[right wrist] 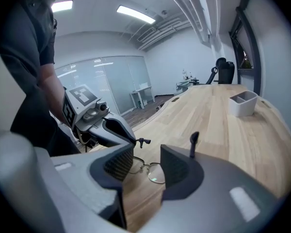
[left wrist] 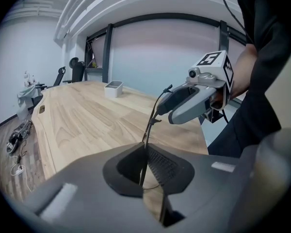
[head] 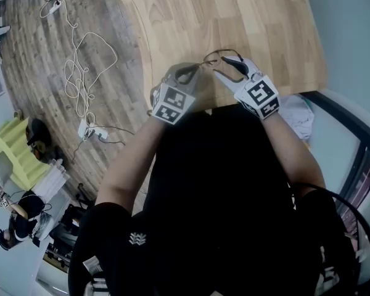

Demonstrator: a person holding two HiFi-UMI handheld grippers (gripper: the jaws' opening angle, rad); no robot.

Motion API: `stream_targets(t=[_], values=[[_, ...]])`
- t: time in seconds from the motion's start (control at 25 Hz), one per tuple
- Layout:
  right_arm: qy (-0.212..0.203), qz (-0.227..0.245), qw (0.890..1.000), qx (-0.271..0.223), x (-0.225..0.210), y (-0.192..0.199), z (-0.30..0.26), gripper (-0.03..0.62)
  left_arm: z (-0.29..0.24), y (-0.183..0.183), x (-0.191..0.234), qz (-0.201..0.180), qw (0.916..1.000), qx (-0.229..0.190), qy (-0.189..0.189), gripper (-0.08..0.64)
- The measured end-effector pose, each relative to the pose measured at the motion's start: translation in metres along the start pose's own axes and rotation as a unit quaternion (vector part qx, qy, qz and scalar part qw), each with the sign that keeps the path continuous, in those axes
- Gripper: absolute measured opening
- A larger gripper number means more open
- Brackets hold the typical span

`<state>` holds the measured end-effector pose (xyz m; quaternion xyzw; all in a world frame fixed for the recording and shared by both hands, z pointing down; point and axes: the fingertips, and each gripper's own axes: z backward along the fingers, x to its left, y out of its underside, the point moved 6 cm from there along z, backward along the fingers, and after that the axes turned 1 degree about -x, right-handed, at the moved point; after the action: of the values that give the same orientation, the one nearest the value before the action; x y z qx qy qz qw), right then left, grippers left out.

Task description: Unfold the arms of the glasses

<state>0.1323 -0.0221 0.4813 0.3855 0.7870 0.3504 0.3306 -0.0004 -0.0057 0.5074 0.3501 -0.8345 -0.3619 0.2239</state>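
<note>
Thin wire-framed glasses (head: 217,55) hang just above the wooden table (head: 246,17), between the two grippers. My left gripper (left wrist: 145,155) is shut on the glasses' frame (left wrist: 146,144), and one thin arm (left wrist: 156,108) rises out of the jaws. My right gripper (right wrist: 146,165) stands open with nothing pressed between its pads; the lenses (right wrist: 154,173) show in the gap beyond it. One dark arm tip (right wrist: 194,141) sticks up behind its right finger. In the head view the left gripper (head: 190,73) and the right gripper (head: 229,68) sit close together near the table's front edge.
A small white container (right wrist: 243,103) stands far out on the table. Cables (head: 80,73) lie on the wooden floor to the left. A pale cloth (head: 299,117) lies beside the table's right corner. A person (head: 15,224) sits at the lower left.
</note>
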Motion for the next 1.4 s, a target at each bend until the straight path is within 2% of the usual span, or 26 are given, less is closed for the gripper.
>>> stream_targets(t=[0.28,0.48,1.2,1.4], values=[[-0.046,0.016,0.998,-0.027,0.026,-0.023,-0.007,0.164,0.014,0.005,0.001,0.007,0.9999,-0.009,0.004,0.021],[-0.046,0.017,0.998,-0.03,0.034,-0.025,-0.007,0.164,0.018,0.007,-0.003,0.008,0.9998,-0.019,0.006,0.021],[-0.088,0.021,0.995,-0.036,0.084,-0.04,-0.001,0.164,0.055,0.011,-0.015,-0.007,0.9992,-0.038,0.006,0.046],[-0.093,0.022,0.995,-0.035,0.098,-0.04,-0.002,0.164,0.075,0.018,-0.018,0.004,0.9984,-0.057,0.004,0.054]])
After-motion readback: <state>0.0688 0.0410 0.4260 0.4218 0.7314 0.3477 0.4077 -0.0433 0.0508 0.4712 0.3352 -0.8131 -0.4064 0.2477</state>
